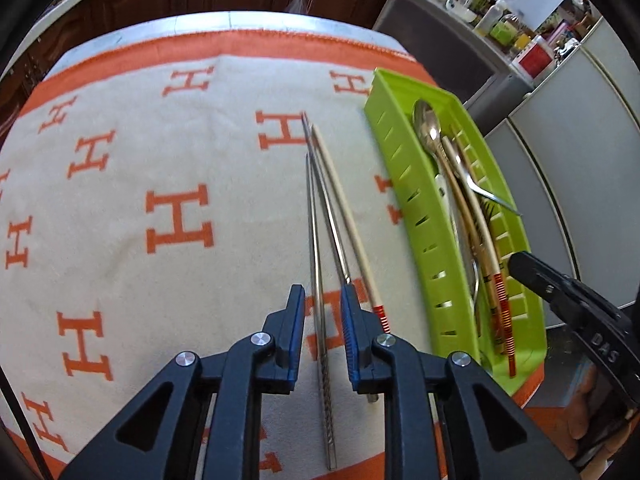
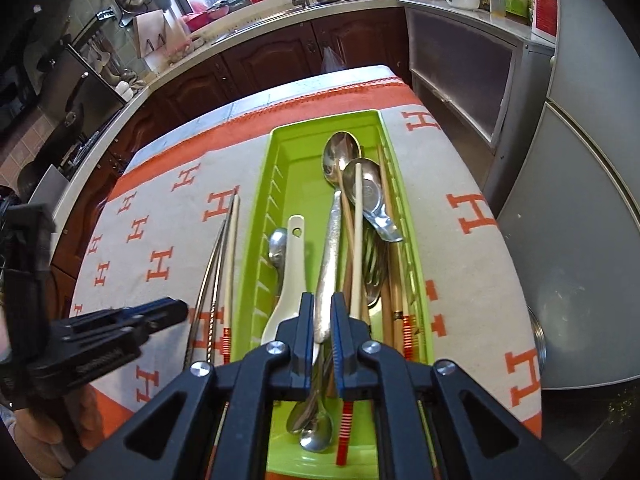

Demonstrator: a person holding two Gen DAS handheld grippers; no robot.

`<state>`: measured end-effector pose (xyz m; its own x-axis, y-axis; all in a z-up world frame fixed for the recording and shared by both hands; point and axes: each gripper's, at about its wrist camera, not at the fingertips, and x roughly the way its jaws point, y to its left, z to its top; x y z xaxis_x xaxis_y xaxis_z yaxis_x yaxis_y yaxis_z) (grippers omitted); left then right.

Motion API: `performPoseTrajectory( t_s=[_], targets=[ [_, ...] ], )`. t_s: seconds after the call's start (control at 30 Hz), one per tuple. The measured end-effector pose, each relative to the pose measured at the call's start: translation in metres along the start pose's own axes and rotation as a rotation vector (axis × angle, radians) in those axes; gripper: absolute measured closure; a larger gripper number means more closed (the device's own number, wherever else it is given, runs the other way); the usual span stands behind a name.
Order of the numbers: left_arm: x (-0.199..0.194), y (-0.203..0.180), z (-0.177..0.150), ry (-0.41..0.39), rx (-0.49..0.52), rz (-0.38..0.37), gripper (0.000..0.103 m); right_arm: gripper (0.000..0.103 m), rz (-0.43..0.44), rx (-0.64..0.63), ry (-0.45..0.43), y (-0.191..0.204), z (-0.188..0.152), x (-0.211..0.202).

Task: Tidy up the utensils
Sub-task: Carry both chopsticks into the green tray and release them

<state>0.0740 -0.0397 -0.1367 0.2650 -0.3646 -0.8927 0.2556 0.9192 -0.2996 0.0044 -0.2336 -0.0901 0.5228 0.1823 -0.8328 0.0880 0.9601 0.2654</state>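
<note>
The left claw [image 1: 322, 322], jaws slightly apart, straddled a thin, stiff, slippery steel chopstick [image 1: 318, 280] on the surface beside the green tray [image 1: 404, 184]; grip mid-shaft. The right claw [image 2: 322, 336] seemed nearly closed over the tray.

The right gripper [image 2: 322, 320] covers the lower handles of the utensils in the green tray [image 2: 280, 168], so their full lengths cannot be seen. The left gripper [image 1: 322, 312] hides part of one metal chopstick [image 1: 320, 280] on the patterned cloth [image 1: 180, 160]. Items on the kitchen counter [image 2: 248, 20] are too small to identify.
</note>
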Motion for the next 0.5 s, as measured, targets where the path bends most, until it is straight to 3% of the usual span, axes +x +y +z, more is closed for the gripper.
performPoseTrajectory(
  t_s=[0.23, 0.5],
  targets=[
    [0.011, -0.005, -0.004, 0.004, 0.038, 0.07, 0.087, 0.095, 0.034, -0.009, 0.017, 0.01, -0.007, 0.005],
    [0.012, -0.025, -0.009, -0.009, 0.167, 0.191, 0.088, 0.095, 0.06, -0.023, 0.013, 0.019, -0.011, 0.004]
  ],
)
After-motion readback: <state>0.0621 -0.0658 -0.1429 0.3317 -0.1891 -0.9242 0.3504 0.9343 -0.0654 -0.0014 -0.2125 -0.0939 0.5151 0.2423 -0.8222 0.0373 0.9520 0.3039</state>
